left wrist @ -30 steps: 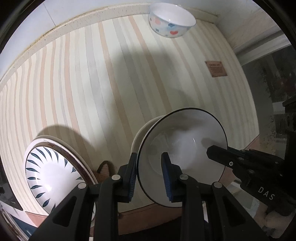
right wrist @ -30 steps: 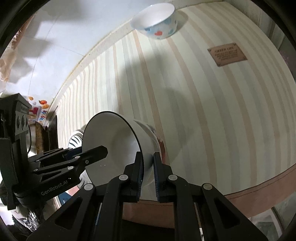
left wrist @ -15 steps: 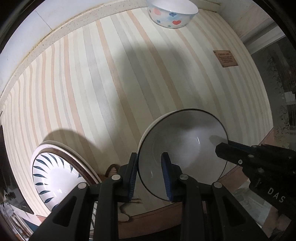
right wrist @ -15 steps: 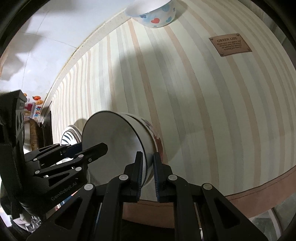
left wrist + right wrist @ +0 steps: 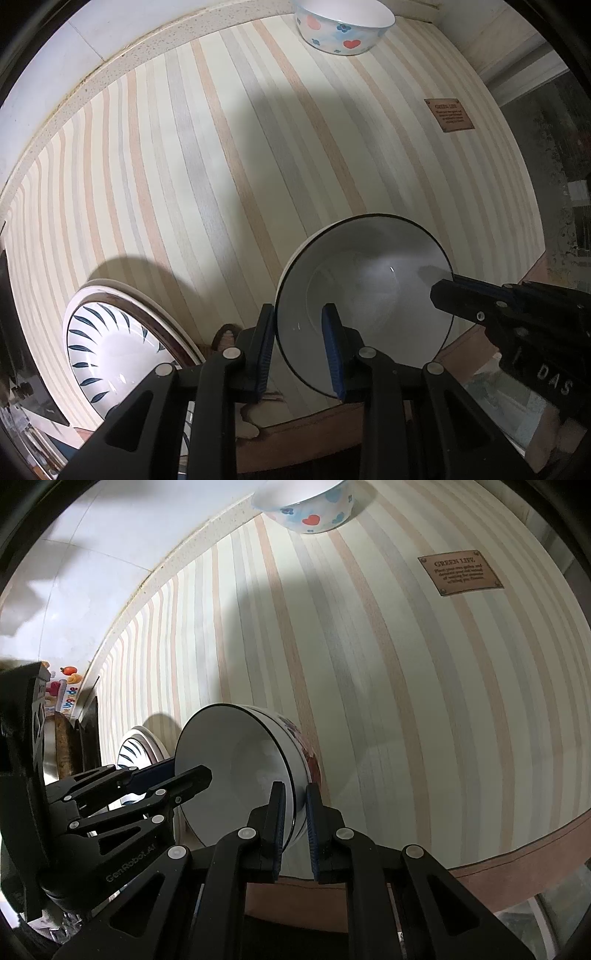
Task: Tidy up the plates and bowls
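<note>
A white bowl with a black rim (image 5: 369, 291) is held tilted above the striped tablecloth near the front edge. My left gripper (image 5: 301, 347) is shut on its near rim. My right gripper (image 5: 295, 819) is shut on the opposite rim, and its finger shows in the left wrist view (image 5: 465, 299). The bowl (image 5: 240, 771) has red and blue flowers outside. A heart-patterned bowl (image 5: 343, 26) stands at the table's far edge, also in the right wrist view (image 5: 310, 506). A plate with blue leaf marks (image 5: 110, 347) lies at the front left.
A brown leather label (image 5: 460, 574) is sewn on the striped tablecloth (image 5: 221, 166) at the right. A white wall (image 5: 74, 572) runs behind the table. The table's brown front edge (image 5: 517, 853) is close below the bowl.
Both grippers have carried the black-rimmed bowl forward over the table; the heart-patterned bowl now looks nearer. The grip on the bowl is unchanged.
</note>
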